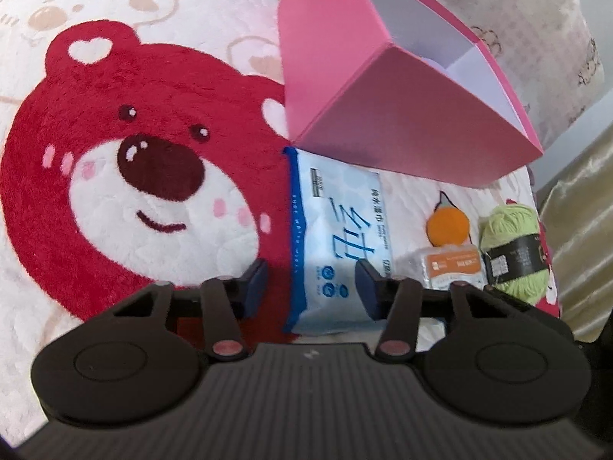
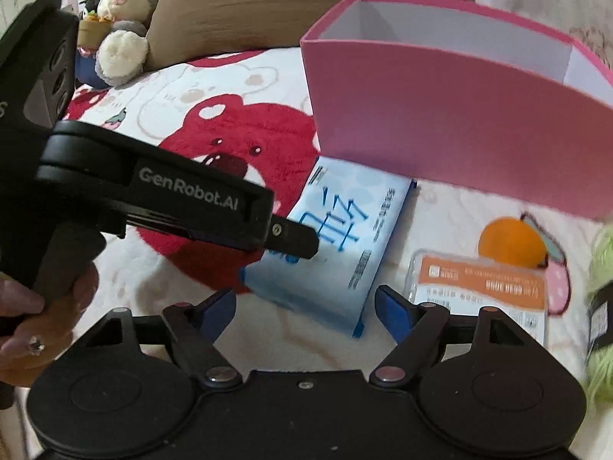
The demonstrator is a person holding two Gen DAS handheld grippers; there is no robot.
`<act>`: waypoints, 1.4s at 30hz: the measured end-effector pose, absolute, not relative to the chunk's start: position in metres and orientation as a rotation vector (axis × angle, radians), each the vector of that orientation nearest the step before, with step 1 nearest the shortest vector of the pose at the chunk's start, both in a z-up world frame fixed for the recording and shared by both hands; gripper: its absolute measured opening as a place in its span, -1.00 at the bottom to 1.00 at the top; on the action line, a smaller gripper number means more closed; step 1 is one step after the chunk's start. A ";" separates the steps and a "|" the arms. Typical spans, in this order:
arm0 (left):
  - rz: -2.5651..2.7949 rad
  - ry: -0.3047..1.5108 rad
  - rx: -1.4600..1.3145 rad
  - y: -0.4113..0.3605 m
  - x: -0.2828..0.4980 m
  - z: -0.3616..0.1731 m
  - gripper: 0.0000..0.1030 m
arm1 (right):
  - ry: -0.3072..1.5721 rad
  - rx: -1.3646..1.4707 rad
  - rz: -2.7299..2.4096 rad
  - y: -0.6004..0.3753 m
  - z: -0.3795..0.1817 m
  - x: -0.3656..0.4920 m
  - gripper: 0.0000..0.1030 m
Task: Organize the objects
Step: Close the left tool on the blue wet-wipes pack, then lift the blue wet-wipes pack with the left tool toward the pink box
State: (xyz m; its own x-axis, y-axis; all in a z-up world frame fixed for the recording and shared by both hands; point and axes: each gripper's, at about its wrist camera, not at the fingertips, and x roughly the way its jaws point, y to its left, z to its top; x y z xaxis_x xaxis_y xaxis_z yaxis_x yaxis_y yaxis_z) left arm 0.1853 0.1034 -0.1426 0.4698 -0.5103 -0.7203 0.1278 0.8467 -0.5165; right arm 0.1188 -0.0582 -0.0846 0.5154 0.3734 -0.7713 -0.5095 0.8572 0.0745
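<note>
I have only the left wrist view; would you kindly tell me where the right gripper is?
Observer: The right gripper is open, poised at the near end of the wipes pack, gripping nothing.
Operator: Thank you. Is anything past the blanket on the far left?
Observer: A plush rabbit sits against a cardboard box.
Operator: And how does my left gripper look from the side?
Observer: The left gripper has its fingertip over the pack's printed face.
</note>
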 end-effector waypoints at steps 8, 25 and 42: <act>-0.414 1.014 -0.525 0.105 0.180 -0.151 -0.45 | 0.844 -0.253 0.522 -0.047 -0.091 0.120 0.46; -0.337 1.089 -0.640 0.112 0.174 -0.156 -0.42 | 0.979 -0.094 0.555 -0.064 -0.093 0.113 0.61; -0.359 1.080 -0.626 0.109 0.178 -0.153 -0.52 | 0.906 -0.164 0.513 -0.048 -0.096 0.113 0.54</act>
State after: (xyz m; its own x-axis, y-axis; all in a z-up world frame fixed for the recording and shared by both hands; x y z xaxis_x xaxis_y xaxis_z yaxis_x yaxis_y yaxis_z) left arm 0.1782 0.1093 -0.1527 0.4383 -0.5594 -0.7035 -0.0273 0.7741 -0.6325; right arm 0.1134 -0.0477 -0.0964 0.5062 0.3555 -0.7857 -0.4908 0.8679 0.0765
